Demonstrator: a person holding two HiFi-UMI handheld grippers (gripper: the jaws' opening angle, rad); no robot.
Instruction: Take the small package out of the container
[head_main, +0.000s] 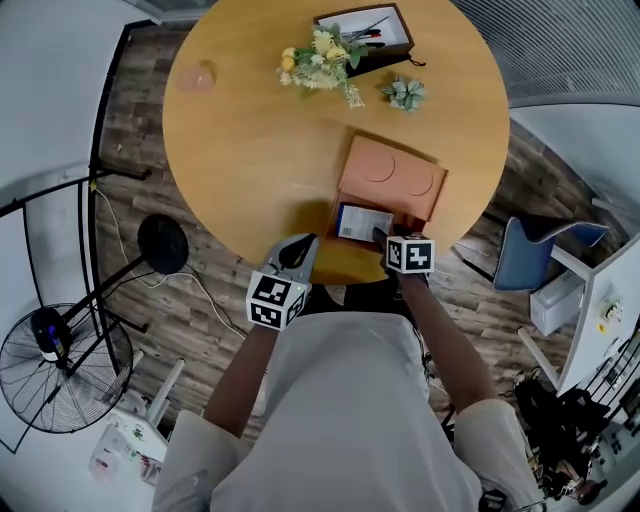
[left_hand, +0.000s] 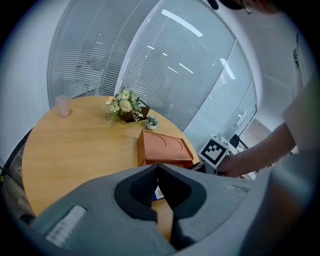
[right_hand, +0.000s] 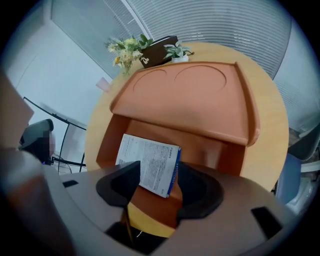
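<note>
Spread wide, right claw (right_hand: 156, 174) is poised over the small package (right_hand: 147, 159) inside the open orange box (right_hand: 220, 155) on the counter (right_hand: 272, 120); its edge should be straddled squarely. Left claw (left_hand: 158, 169) is shut.

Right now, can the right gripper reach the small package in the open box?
Probably yes: the right gripper is open close over the package, the lid is up, and nothing lies between them.

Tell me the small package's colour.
The small package is white with fine print, blue along one edge; clearest in the right gripper view.
</note>
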